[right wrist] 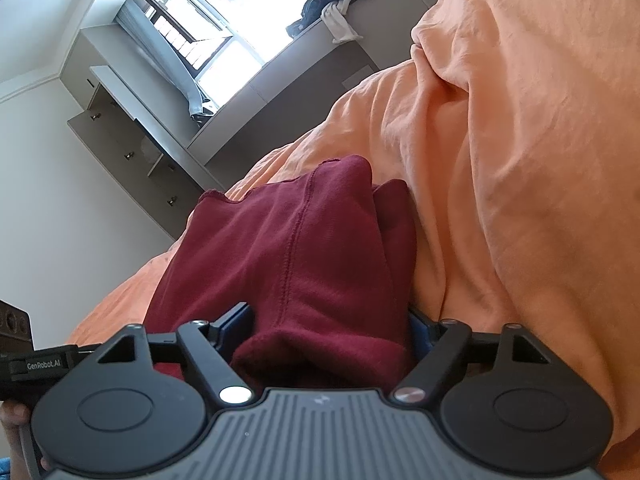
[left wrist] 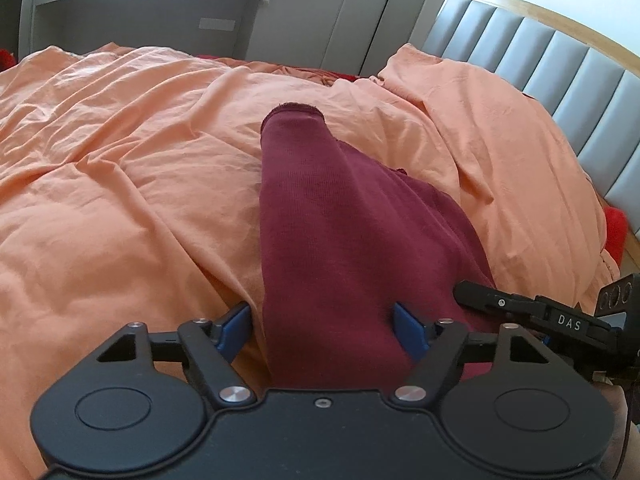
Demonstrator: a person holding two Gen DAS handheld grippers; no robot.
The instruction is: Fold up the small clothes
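Maroon garment (left wrist: 332,240) lies centre frame on the orange duvet (left wrist: 120,200), near end bunched. Left gripper (left wrist: 324,324) stands apart, astride the cloth, not clamping. Right gripper (right wrist: 324,332) also looks spread around a thick fold (contact uncertain). Judged soft, light, limp knit; best taken at hemmed edges. Padded headboard (left wrist: 540,60) upper right.

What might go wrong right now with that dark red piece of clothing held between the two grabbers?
The maroon garment is bunched between the wide-set fingers of both the left gripper and the right gripper, so it may slip out or fold crookedly. It also lies on a rumpled orange duvet, whose wrinkles could skew the fold or get pinched along with it.
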